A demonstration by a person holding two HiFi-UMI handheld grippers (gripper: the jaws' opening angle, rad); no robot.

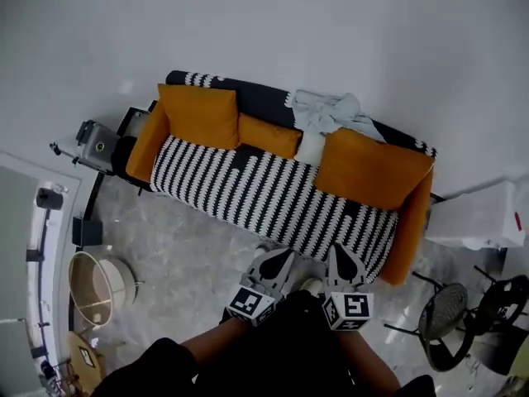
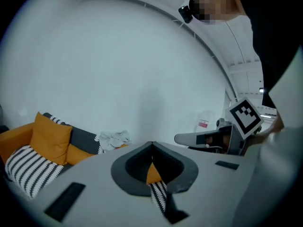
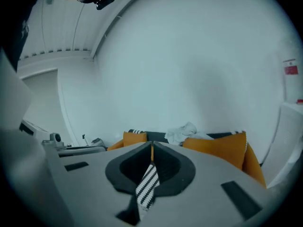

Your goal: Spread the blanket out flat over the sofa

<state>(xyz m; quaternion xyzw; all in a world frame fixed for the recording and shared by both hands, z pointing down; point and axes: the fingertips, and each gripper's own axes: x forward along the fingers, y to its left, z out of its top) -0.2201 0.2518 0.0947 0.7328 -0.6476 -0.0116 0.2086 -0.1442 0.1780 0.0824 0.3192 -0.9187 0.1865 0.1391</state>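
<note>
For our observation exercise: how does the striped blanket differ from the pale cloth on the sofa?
The striped blanket lies spread over the seat; the plain pale cloth sits bunched on the backrest. The blanket is far larger than the cloth. Both lie on the sofa.

An orange sofa [image 1: 408, 240] is standing on the marbled floor [image 1: 182, 251] — a striped blanket [image 1: 264, 193] is lying across its seat and hanging over the front. Orange cushions [image 1: 198, 116] are leaning along the back, a crumpled pale cloth [image 1: 326, 112] resting there between two

Even cool light, edges perhaps blurred
</note>
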